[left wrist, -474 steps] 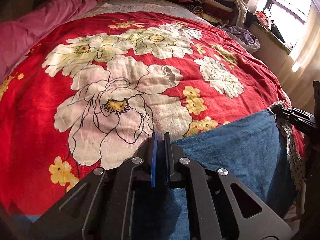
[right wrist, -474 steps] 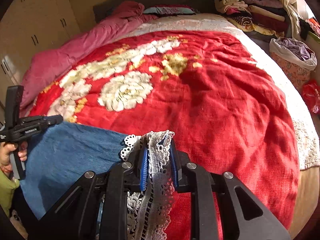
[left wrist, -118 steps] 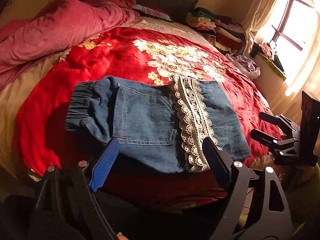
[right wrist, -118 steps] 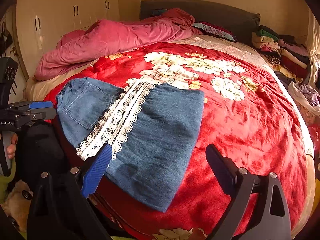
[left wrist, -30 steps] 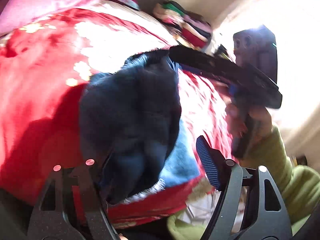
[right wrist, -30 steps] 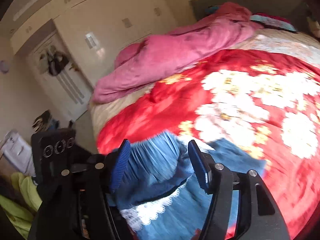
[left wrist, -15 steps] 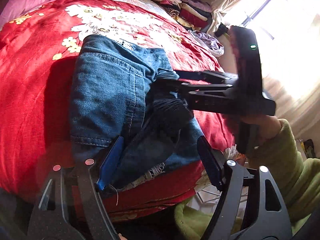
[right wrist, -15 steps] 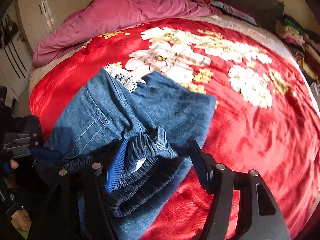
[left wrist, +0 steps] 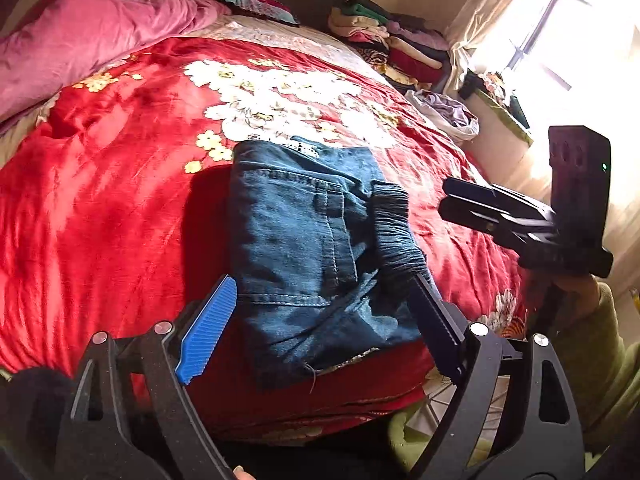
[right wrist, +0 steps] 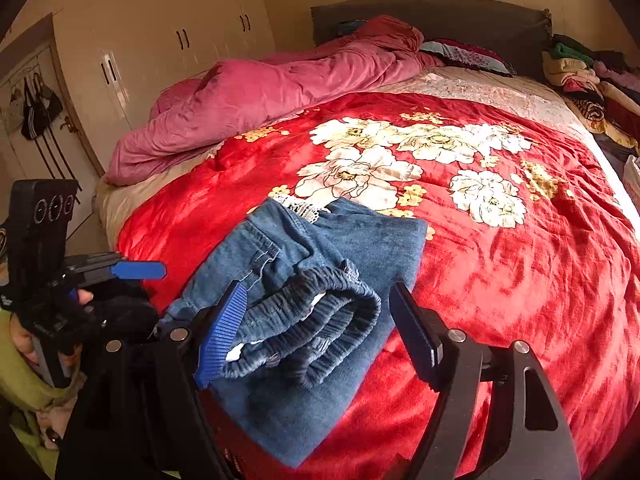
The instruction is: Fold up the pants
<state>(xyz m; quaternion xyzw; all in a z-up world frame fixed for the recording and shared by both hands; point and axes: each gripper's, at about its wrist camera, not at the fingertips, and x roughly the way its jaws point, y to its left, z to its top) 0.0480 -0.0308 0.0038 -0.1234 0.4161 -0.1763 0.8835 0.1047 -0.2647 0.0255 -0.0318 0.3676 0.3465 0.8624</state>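
Folded blue denim pants (left wrist: 304, 240) lie on the red floral blanket (left wrist: 112, 216) near the bed's front edge, with the gathered elastic waistband (right wrist: 316, 312) on top and a strip of white lace (right wrist: 300, 206) showing at the far end. My left gripper (left wrist: 320, 332) hovers just short of the pants; its jaws are opening and the pads stand clear of the denim on both sides. My right gripper (right wrist: 318, 336) also has its jaws opening, either side of the waistband without pressing it. In the left wrist view the right gripper (left wrist: 446, 200) hangs off to the right of the pants.
A pink duvet (right wrist: 260, 92) is bunched along the bed's left side. Stacked clothes (left wrist: 384, 36) and a bag of laundry (left wrist: 444, 110) sit at the far right by the window. Wardrobe doors (right wrist: 160, 52) stand left of the bed. A green sleeve (left wrist: 592, 344) is at the right.
Both grippers have let go of the pants and drawn back, jaws wider. The right gripper moved off the pile to the right. The waistband now rests on the folded denim.
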